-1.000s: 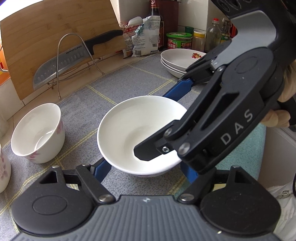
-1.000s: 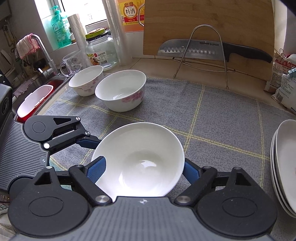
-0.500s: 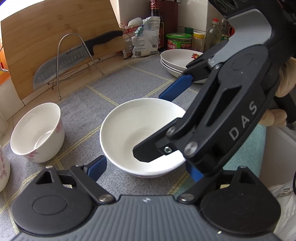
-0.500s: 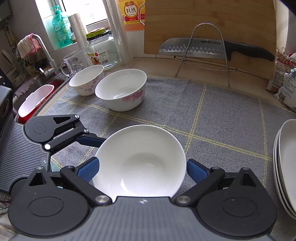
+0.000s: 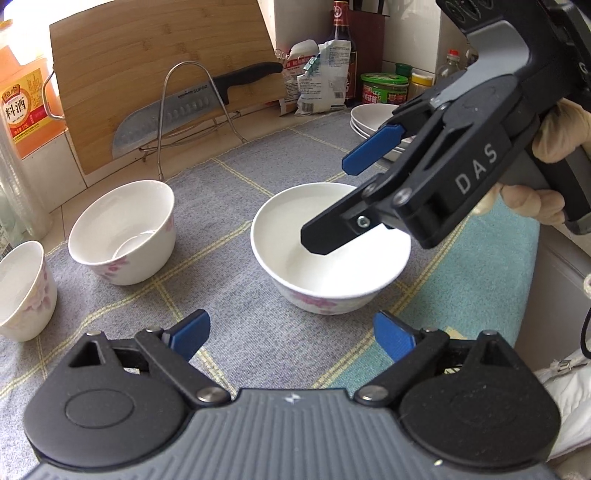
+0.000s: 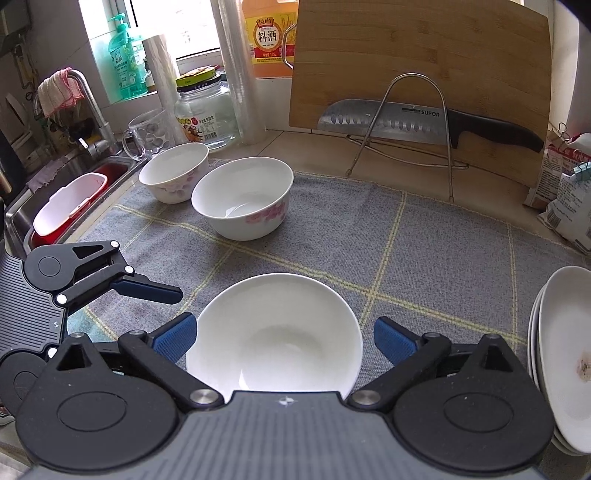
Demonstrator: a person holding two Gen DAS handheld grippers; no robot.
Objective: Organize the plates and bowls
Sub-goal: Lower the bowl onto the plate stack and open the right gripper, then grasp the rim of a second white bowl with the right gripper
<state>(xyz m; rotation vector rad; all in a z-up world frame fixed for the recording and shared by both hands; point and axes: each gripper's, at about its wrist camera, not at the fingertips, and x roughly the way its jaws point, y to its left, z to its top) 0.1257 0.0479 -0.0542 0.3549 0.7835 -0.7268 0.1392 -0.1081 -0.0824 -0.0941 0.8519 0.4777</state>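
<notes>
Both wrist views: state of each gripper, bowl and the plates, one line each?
left gripper: open, jaws just widened, nothing between them, short of the near bowl.
right gripper: open, jaws just widened; near bowl between the pads, not pressed.
near bowl: upright on the mat, empty, released.
middle bowl: upright, empty.
far bowl: upright, beside the middle bowl.
plates: stacked, top one stained.
knife: resting on the wire rack.

Daylit window above a sink; grey checked mat covers the counter.
</notes>
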